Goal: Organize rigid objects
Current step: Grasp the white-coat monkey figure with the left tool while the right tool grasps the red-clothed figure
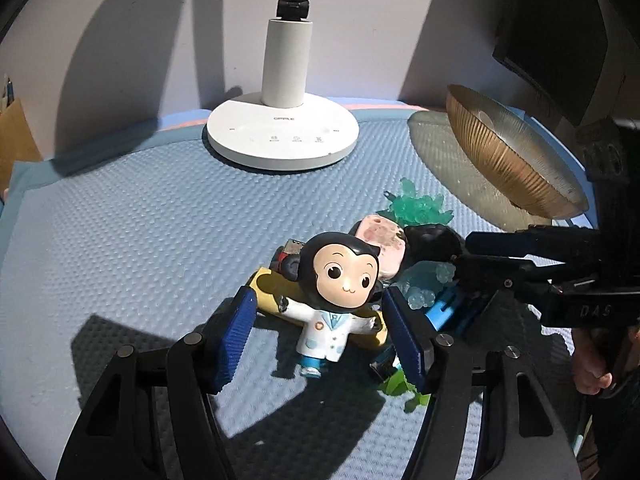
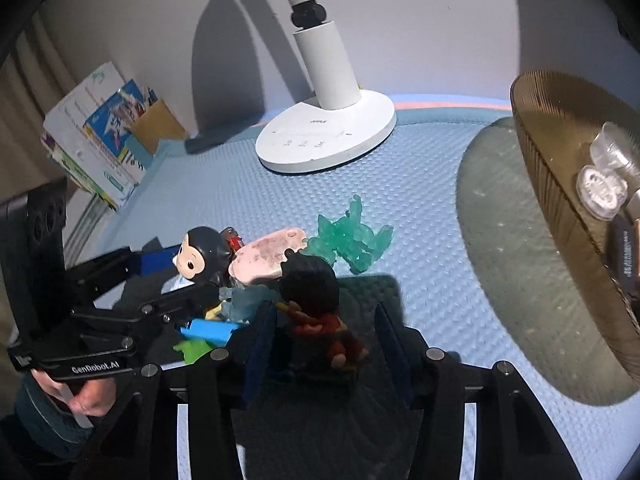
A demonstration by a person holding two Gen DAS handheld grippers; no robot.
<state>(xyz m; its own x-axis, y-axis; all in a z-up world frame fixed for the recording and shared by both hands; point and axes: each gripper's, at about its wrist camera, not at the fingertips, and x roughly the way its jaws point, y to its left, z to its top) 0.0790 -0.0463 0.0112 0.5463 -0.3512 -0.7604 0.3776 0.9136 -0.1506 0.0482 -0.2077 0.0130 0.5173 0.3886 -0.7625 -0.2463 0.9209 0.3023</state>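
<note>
Blue-padded left gripper (image 1: 320, 332) stands released around the white-coated monkey figurine (image 1: 336, 292) mid-mat (image 1: 140, 220), while the right gripper (image 2: 326, 344) likewise brackets, ungrasped, the red-clad dark-haired figurine (image 2: 316, 304) near the amber dish (image 2: 560, 184).

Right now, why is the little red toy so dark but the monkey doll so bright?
In the right wrist view, the red figure sits in the shadow of the right gripper; in the left wrist view, hard sunlight hits the monkey doll between the left gripper fingers, casting a crisp shadow on the blue mat.
</note>
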